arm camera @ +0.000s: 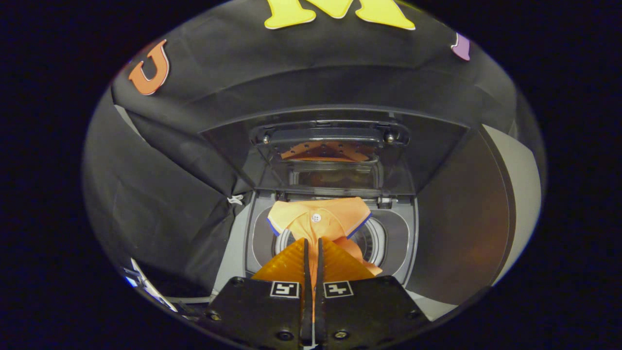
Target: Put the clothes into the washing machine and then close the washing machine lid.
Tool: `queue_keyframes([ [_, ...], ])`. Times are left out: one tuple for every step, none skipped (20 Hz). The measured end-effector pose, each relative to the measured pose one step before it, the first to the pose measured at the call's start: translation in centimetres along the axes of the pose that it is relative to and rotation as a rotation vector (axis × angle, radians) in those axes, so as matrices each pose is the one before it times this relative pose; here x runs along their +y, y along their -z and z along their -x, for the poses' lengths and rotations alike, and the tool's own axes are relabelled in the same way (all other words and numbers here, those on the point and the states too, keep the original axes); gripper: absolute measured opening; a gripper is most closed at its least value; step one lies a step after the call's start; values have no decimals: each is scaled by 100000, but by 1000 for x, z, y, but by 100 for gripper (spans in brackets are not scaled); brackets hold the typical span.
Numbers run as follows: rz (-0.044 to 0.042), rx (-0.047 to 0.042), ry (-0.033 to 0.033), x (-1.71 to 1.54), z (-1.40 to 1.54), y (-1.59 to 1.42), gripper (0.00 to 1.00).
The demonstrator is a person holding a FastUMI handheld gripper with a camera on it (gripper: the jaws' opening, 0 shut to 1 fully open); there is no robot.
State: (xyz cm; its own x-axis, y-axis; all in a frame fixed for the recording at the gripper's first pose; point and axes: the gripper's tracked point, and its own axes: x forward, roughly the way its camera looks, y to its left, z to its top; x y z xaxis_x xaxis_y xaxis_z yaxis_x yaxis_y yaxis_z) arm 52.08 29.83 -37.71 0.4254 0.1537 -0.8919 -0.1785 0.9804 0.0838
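Gripper clamped on shirt above open washer

The gripper has its jaws nearly together, both fingers pressing on a strip of orange fabric that runs up the narrow gap between them; just ahead of the fingertips the shirt spreads out, collar with dark edging and a white button facing the camera, and one fold hangs down to the right of the jaws; directly beyond and below the shirt lies the washer, its round drum partly visible on both sides of the cloth; farther on, past the opening, the lid stands raised, its glossy panel reflecting the orange fabric; beyond the lid hangs the dark booth wall
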Motion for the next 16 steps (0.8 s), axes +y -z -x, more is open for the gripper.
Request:
queue_keyframes([
  [-106, -637, 699, -130, 3, -154, 5],
  [-354, -408, 411, 57, -20, -164, 5],
  [117, 377, 8, 78, -107, 64, 6],
  [526, 824, 368, -51, -72, 50, 7],
  [544, -505, -1051, 179, 89, -162, 11],
  [1328, -409, -291, 257, 67, -68, 12],
  [1867, -1427, -35, 158, 297, -210, 13],
  [1569, -531, 1035, -105, 244, -148, 30],
  [-60, -637, 597, -216, 45, 23, 47],
  [-569, 303, 534, -131, 38, 195, 65],
  [-789, 586, 238, -99, 52, 280, 82],
  [-666, 455, -241, 33, 124, 327, 83],
  [36, 91, -2, -36, 143, 222, 83],
  [139, -563, 256, -169, 271, 145, 82],
  [-111, -294, 100, -76, 280, 95, 82],
  [-294, -55, 182, -80, 292, 198, 82],
])
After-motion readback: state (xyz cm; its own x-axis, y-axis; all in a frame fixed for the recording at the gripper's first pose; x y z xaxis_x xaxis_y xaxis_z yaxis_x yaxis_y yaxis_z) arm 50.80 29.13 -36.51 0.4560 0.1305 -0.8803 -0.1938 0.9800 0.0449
